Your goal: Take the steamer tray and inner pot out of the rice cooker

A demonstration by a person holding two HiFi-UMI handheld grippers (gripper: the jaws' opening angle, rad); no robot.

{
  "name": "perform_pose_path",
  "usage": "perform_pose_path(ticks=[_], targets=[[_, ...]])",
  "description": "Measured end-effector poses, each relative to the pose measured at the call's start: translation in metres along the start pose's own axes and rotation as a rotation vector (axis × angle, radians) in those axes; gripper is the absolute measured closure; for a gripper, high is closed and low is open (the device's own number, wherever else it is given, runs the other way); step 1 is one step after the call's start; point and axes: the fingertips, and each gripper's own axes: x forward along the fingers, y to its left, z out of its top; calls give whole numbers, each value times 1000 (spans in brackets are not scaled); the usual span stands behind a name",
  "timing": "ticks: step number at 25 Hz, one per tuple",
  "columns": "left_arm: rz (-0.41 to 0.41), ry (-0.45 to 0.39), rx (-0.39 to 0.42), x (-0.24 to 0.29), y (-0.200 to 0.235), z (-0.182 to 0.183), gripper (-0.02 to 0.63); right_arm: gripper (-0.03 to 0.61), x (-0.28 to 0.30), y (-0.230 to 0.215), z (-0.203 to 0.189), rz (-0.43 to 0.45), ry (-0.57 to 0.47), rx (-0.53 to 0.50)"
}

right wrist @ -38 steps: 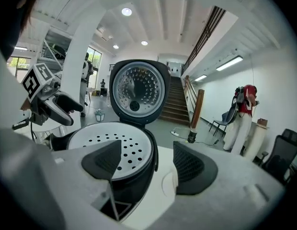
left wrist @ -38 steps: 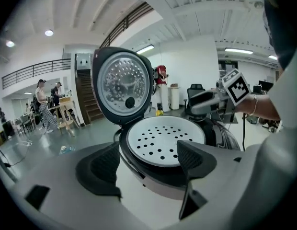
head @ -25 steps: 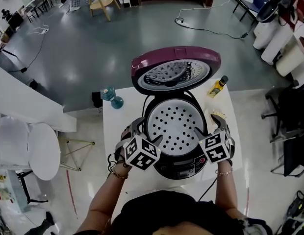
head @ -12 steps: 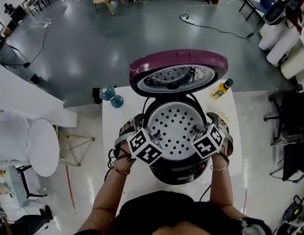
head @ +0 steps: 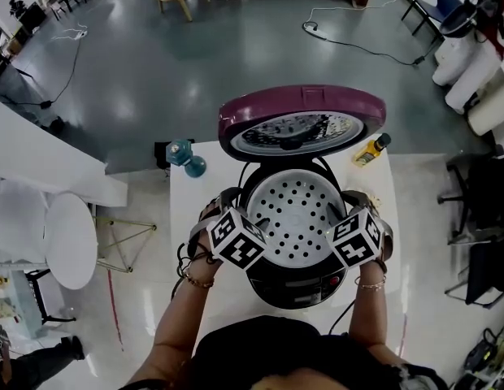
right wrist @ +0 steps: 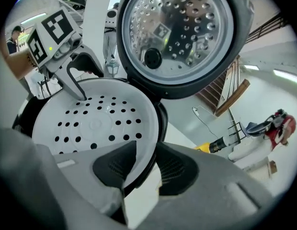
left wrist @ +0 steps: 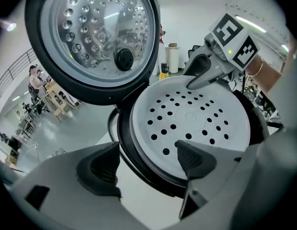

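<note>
The rice cooker [head: 297, 275] stands on the white table with its maroon lid [head: 301, 108] raised. The white perforated steamer tray [head: 294, 210] sits in its mouth and hides the inner pot. My left gripper [left wrist: 146, 164] is open; one pad hangs over the tray [left wrist: 196, 114], the other outside the cooker's black rim. At the tray's right edge, my right gripper [right wrist: 146, 166] has just been closing and now pinches the tray's rim [right wrist: 149, 138] between its pads. In the head view the left gripper [head: 245, 214] and right gripper [head: 345, 210] flank the tray.
A yellow bottle [head: 367, 149] lies at the table's far right corner, a teal object [head: 185, 159] at its far left. The raised lid [left wrist: 96, 37] overhangs the back of the cooker. A round white stool [head: 71, 242] is on the left, dark chairs [head: 480, 193] on the right.
Both grippers have edged forward along the cooker's sides to the tray's edge. The right gripper's jaws have narrowed onto the tray's rim. The tray has not moved.
</note>
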Motion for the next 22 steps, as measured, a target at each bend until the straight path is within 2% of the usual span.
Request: perform_pose_path(ticks=[6,11,14,16,22], targets=[[-23,-37,-63,-5,1,1,244,493,-20,-12,15,-63,-147,97],[-6,-53,-79,-11,3,-2,302,546,-50,-22,41,-28,-385,266],[11,-64,-64,-14,3,-1,358,548,-54,-22,43,-30,-425,283],[12,-70,-56,-15,3,-1,362,548,-57,-20,44,-17,-452,301],[-88,-158,-105,-33,-4,9,362,548,-75,-22,49,55,-564,394]])
